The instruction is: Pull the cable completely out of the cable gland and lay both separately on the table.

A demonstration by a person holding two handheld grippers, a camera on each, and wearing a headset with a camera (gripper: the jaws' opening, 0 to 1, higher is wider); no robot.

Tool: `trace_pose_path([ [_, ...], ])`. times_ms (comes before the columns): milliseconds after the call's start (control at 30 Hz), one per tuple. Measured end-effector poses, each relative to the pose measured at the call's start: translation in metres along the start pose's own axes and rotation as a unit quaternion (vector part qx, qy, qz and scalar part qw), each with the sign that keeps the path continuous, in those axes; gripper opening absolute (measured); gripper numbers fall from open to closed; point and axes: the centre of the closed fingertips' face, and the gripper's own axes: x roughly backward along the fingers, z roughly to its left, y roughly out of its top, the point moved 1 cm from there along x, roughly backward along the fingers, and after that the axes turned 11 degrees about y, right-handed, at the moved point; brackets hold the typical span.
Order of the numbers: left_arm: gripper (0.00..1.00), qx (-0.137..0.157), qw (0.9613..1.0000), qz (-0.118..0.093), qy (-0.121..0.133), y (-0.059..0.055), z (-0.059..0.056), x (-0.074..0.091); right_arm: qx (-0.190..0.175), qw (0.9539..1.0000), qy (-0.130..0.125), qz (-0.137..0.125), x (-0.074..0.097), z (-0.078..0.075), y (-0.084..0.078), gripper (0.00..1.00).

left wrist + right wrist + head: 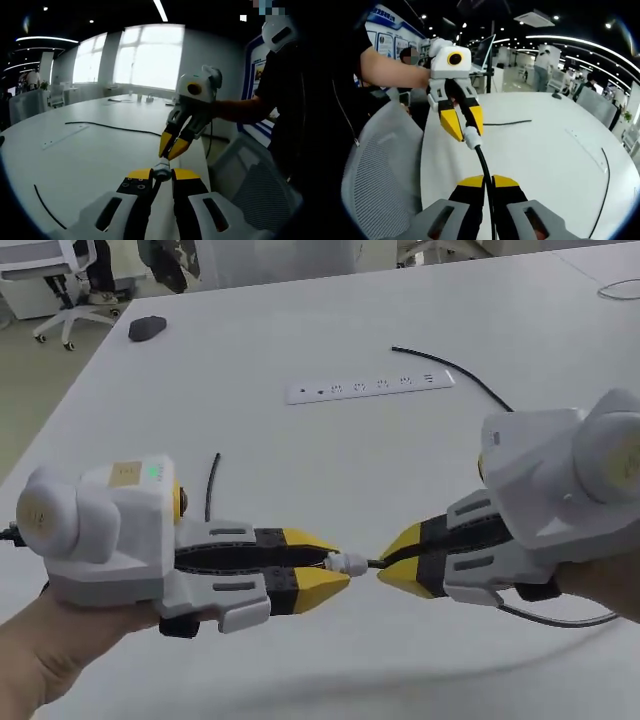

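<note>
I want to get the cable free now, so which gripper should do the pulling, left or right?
Right. The right gripper is shut on the black cable just behind the white cable gland, which the left gripper clamps, so it can likely draw straight back.

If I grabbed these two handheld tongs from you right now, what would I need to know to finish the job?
The left tongs are shut on the white cable gland, held above the table.
The right tongs are shut on the black cable, close to the gland.
Done: both parts gripped.
Left: cable not yet out of the gland; pull them apart, then lay each down separately.
</note>
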Motion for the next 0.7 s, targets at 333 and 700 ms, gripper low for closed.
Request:
trace_pose_path([
  [333, 0.15, -0.012, 0.9999, 0.007, 0.006, -0.002, 0.004, 0.007, -0.087, 0.9935, -0.073, 0.009, 0.041, -0.029, -0.047, 0.00],
  [700, 0.15, -0.022, 0.9995, 0.014, 0.015, -0.005, 0.008, 0.014, -0.165, 0.9757, -0.142, 0.022, 0.081, -0.053, -0.106, 0.00],
])
